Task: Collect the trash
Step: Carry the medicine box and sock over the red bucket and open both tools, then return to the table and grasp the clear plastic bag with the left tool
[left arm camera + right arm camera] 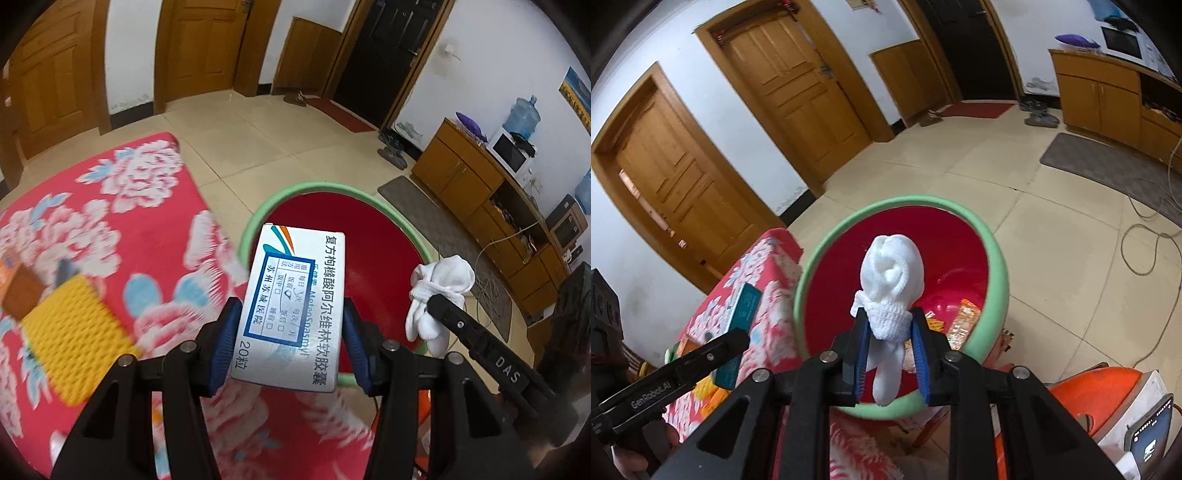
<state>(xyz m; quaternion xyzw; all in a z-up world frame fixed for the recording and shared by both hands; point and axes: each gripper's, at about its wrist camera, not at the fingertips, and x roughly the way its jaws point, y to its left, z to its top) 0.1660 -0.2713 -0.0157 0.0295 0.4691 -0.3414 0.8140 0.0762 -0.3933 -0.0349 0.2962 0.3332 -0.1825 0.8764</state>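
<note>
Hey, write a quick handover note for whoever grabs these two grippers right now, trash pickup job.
Left gripper: shut on a white medicine box, held over the bin.
Right gripper: shut on a balled white sock, also over the bin.
Red bin with green rim stands beside the floral-covered table; some wrappers already lie inside.
Left to do: drop both, then clear the items remaining on the table.

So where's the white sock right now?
The sock is pinched in the right tongs, held over the red bin; in the left wrist view it hangs right of the medicine box.
</note>
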